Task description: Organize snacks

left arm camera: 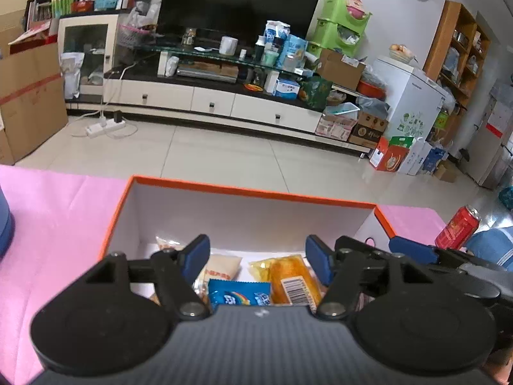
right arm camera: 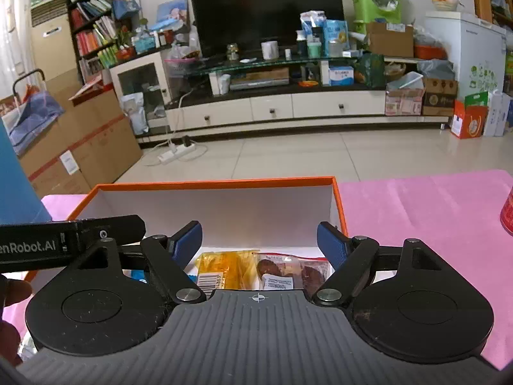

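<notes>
An orange-rimmed box with white walls (left arm camera: 243, 215) (right arm camera: 224, 205) sits on a pink cloth. It holds a blue packet (left arm camera: 239, 293), a yellow packet with a barcode (left arm camera: 291, 279) (right arm camera: 221, 268), a pale packet (left arm camera: 221, 266) and a clear packet of brown snacks (right arm camera: 291, 271). My left gripper (left arm camera: 256, 253) is open and empty, above the near part of the box. My right gripper (right arm camera: 259, 240) is open and empty, over the box's right half. The right gripper also shows in the left wrist view (left arm camera: 416, 253), beside the left one.
A red can (left arm camera: 457, 227) (right arm camera: 507, 211) stands on the pink cloth (left arm camera: 57, 224) (right arm camera: 433, 211) right of the box. A blue object (left arm camera: 4, 221) sits at the left edge. Beyond the table are tiled floor and a TV cabinet.
</notes>
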